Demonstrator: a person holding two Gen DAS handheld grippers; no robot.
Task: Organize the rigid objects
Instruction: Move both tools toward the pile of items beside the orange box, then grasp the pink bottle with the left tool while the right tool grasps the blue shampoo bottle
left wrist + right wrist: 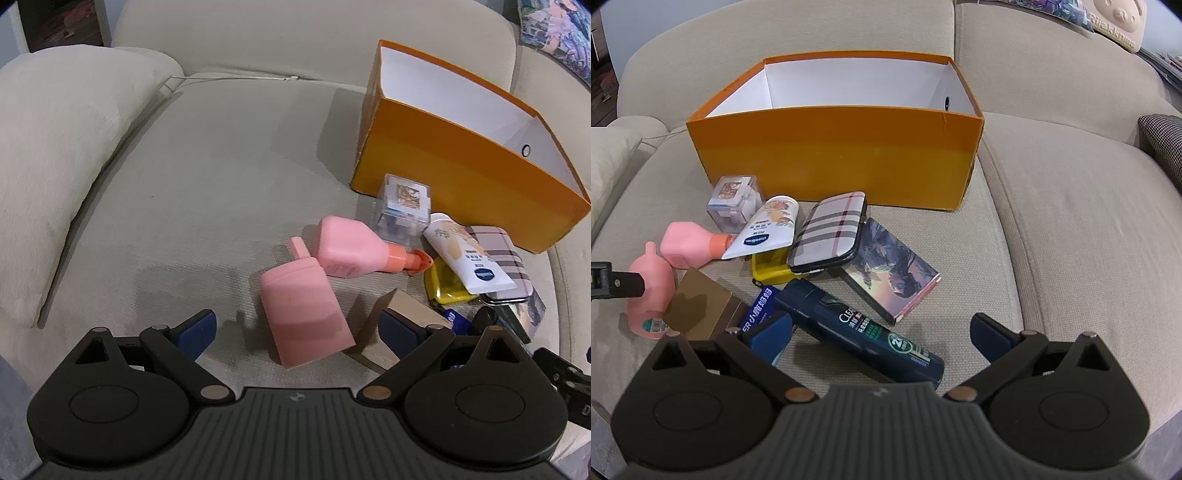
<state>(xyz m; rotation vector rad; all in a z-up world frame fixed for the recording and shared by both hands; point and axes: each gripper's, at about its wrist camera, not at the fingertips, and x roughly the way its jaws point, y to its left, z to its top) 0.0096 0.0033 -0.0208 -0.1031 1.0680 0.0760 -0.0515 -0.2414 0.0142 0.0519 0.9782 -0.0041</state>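
L gripper (pixel 297 326) spread wide, nothing pinched; a pale pink plastic bottle w/ narrow spout (pixel 304 312) lies on its side between its blue pads, not touched. Just ahead, a 2nd pink bottle w/ orange pump nozzle (pixel 351 251) lies on the beige fabric sofa seat (pixel 207 177). Ahead-right of that: small clear plastic cube box (pixel 404 206), white squeeze tube w/ blue logo (pixel 467 254) resting over a yellow plastic case (pixel 445 286), then a plaid-pattern hard case (pixel 506 258). A tan cardboard box (pixel 410 308) sits right by the R pad of this gripper.

Further ahead-right, a big open orange cardboard box w/ white inside (pixel 454 166) stands upright on the seat; from what shows, nothing inside.

R gripper (pixel 886 332) also spread wide, holding nothing. A dark navy shampoo bottle w/ green label (pixel 864 328) lies between its fingers, slanting from ahead-left to near-right. L finger sits over a blue printed packet (pixel 761 306). Just ahead of the gripper, an illustrated card box w/ pink edge (pixel 894 273), its far end tucked under the plaid case. Orange box well ahead, centred.
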